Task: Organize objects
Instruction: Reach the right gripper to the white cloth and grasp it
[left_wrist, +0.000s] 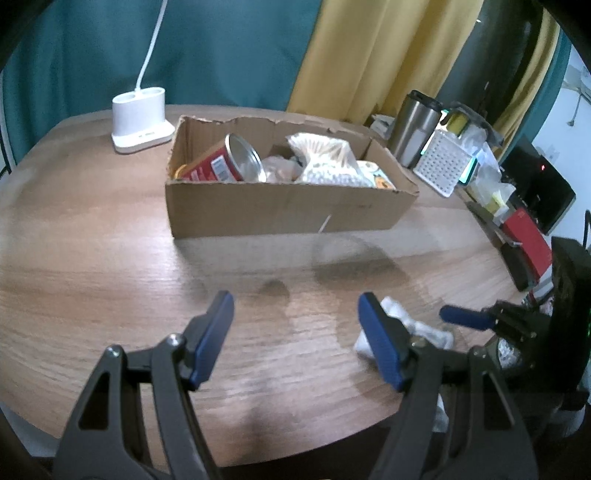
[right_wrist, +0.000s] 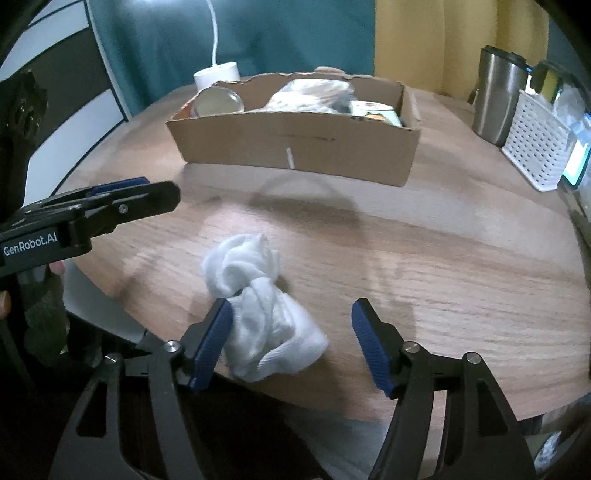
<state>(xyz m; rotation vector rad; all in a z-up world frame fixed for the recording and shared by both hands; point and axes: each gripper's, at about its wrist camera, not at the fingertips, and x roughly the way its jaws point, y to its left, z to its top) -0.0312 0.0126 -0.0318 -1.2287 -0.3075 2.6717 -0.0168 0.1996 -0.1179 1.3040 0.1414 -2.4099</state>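
The white sock bundle (right_wrist: 258, 302) lies near the table's (right_wrist: 443, 277) front edge, touching the inner pad of the right gripper (right_wrist: 291, 343), whose jaws are spread wide. The left gripper (left_wrist: 295, 332) is likewise held agape and empty. The bundle is best centred between the pads before closure, then carried to the cardboard box (right_wrist: 295, 147).

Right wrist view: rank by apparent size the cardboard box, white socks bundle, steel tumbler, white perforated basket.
1. Brown cardboard box
2. White balled socks bundle, though nearness to the camera inflates it
3. Stainless steel tumbler and white perforated plastic basket: look alike, not ranked.
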